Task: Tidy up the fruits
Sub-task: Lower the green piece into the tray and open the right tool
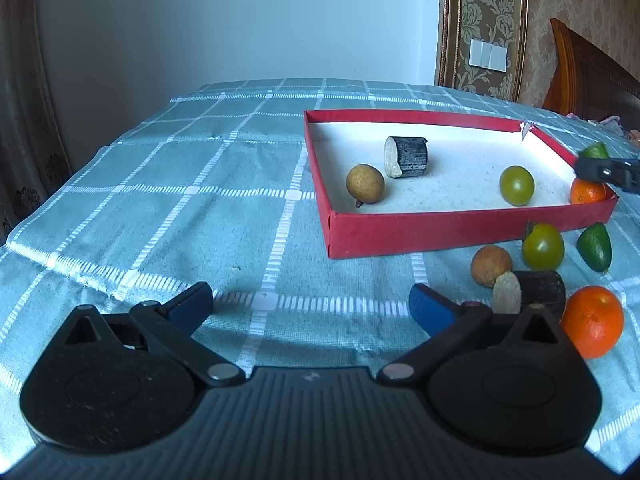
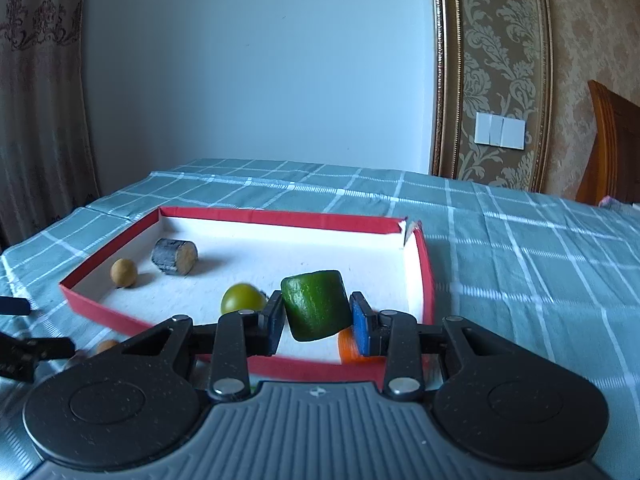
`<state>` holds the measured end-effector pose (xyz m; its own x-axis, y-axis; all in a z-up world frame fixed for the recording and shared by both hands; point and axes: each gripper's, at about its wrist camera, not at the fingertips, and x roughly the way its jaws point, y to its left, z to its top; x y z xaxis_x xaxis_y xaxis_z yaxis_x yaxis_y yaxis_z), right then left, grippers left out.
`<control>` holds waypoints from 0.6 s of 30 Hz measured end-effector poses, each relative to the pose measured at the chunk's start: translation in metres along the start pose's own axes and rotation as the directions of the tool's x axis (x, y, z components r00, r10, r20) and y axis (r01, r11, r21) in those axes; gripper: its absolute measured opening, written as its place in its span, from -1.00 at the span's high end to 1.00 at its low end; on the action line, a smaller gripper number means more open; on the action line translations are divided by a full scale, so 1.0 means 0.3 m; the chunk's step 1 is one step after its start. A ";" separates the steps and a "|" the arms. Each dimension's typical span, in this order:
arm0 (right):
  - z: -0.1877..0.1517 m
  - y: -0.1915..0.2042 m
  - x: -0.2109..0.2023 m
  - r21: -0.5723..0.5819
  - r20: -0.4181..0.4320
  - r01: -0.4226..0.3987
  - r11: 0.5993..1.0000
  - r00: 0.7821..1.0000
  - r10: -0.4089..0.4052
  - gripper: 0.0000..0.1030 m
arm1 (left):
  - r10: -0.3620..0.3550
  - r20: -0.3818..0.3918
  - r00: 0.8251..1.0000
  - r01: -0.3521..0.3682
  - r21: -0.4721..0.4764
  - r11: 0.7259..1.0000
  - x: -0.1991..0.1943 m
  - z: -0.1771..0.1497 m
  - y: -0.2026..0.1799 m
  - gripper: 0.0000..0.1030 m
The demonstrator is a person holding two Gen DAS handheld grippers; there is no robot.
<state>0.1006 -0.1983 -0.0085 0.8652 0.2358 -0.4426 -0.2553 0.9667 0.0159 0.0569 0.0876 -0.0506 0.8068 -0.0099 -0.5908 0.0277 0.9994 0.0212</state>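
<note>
Right claw [image 2: 316, 314] grips green chunk [image 2: 316, 305], seemingly above red tray [image 2: 424, 276].

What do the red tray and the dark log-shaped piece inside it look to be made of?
Red tray: likely cardboard, matte red outside and white inside; its far corner is torn open.
Log-shaped piece: possibly sugarcane or wood, with a dark rough rind and a pale fibrous cut end.

Two oranges showed: one [image 1: 587, 193] in the red box [image 1: 440, 232] ahead of the left gripper [image 1: 312, 308], one [image 1: 594, 320] just right of it. Green tomatoes numbered two [image 1: 517, 185] [image 1: 543, 245], brown longans two [image 1: 365, 183] [image 1: 490, 266], dark cane stubs two [image 1: 406, 157] [image 1: 532, 290], green cucumber pieces two: one [image 1: 595, 246] on the cloth, one [image 2: 316, 310] between the right gripper's [image 2: 316, 322] pads
</note>
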 end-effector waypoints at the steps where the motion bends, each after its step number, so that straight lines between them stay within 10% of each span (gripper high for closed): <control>1: 0.009 0.002 0.018 -0.003 -0.006 0.002 1.000 1.000 -0.002 0.34 | 0.000 0.000 1.000 0.000 0.000 1.000 0.000 0.000 -0.001 -1.00; 18: 0.064 0.037 0.248 -0.046 -0.109 0.070 0.997 0.991 -0.075 0.34 | 0.000 0.000 1.000 0.000 0.000 1.000 0.001 0.000 0.001 -1.00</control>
<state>0.1704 -0.1680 -0.0240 0.8298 0.1509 -0.5373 -0.2135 0.9753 -0.0559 0.0573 0.0878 -0.0508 0.8067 -0.0098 -0.5909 0.0279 0.9994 0.0215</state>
